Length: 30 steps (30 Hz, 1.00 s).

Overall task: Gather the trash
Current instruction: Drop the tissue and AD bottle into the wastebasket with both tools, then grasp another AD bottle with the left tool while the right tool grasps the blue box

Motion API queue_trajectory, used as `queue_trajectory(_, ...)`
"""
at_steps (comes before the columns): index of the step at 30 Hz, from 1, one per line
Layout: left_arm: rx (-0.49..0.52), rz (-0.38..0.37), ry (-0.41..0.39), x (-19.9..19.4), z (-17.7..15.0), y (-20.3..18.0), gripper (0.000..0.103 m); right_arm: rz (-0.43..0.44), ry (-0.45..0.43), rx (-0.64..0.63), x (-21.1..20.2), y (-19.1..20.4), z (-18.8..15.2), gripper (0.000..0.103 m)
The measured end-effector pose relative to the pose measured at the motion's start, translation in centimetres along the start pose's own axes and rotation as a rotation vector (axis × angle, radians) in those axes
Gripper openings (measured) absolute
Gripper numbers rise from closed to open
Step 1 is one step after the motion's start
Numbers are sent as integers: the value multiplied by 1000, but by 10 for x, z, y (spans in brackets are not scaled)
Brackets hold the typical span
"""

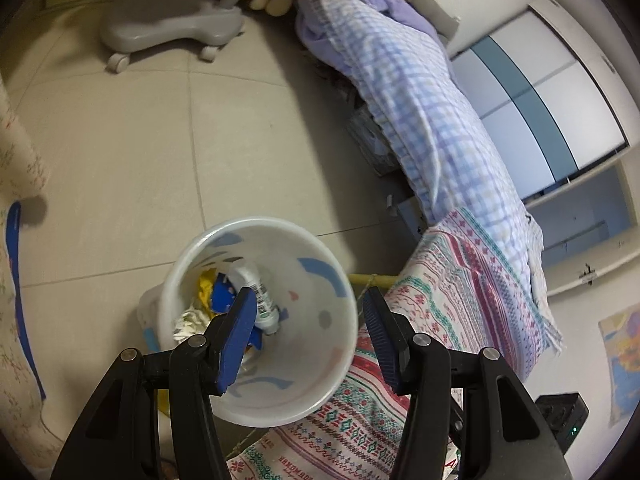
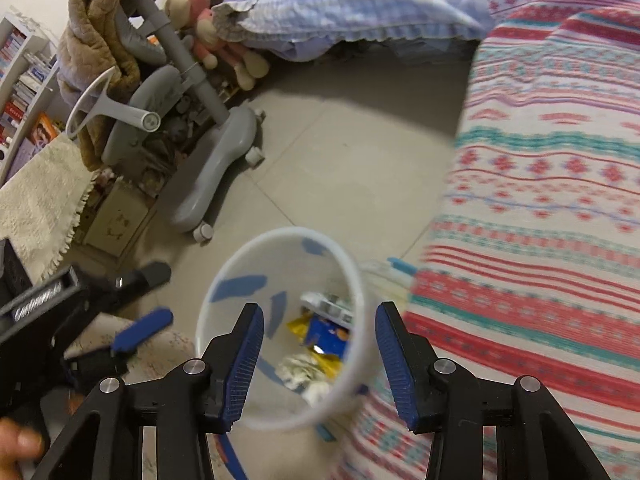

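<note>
Left tongs and right tongs, both spread and empty, hover over the bin; bottle inside at 12 o'clock. Drop apparently finished; next, seek remaining litter.

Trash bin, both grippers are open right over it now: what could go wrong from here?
1. The white bin stands right against the patterned bedspread; a nudge from either the left gripper or the right gripper could tip it, spilling the bottle and wrappers.
2. The grippers are near each other: the left one shows in the right wrist view, so they may collide.
</note>
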<state>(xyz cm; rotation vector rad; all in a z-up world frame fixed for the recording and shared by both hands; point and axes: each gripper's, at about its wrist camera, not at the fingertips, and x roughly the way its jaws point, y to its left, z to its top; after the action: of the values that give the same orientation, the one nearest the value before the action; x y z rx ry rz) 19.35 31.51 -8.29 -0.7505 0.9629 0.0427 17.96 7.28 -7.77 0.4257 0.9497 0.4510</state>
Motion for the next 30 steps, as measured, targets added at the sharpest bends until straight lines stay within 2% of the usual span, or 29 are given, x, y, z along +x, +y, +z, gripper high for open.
queue_trajectory(6,163,-42,42,6,-21,-49,57,-45,-13,4,-66,-38,-10,51)
queue_trajectory(9,283,-54,81,15,-43,-83,57,-112,-48,24,-108,-67,-9,51)
queue_trajectory(15,526,-94,183,33,-105,-151,57,-243,-129,160,-187,-144,-9,51)
queue_trajectory(21,714,-120,263,47,-174,-203,58,-320,-148,337,-220,-211,-39,51)
queue_trajectory(25,824,-105,303,57,-214,-226,59,-298,-144,457,-228,-236,-41,52)
queue_trajectory(30,910,-87,357,75,-253,-244,59,-247,-155,458,-236,-233,-36,56)
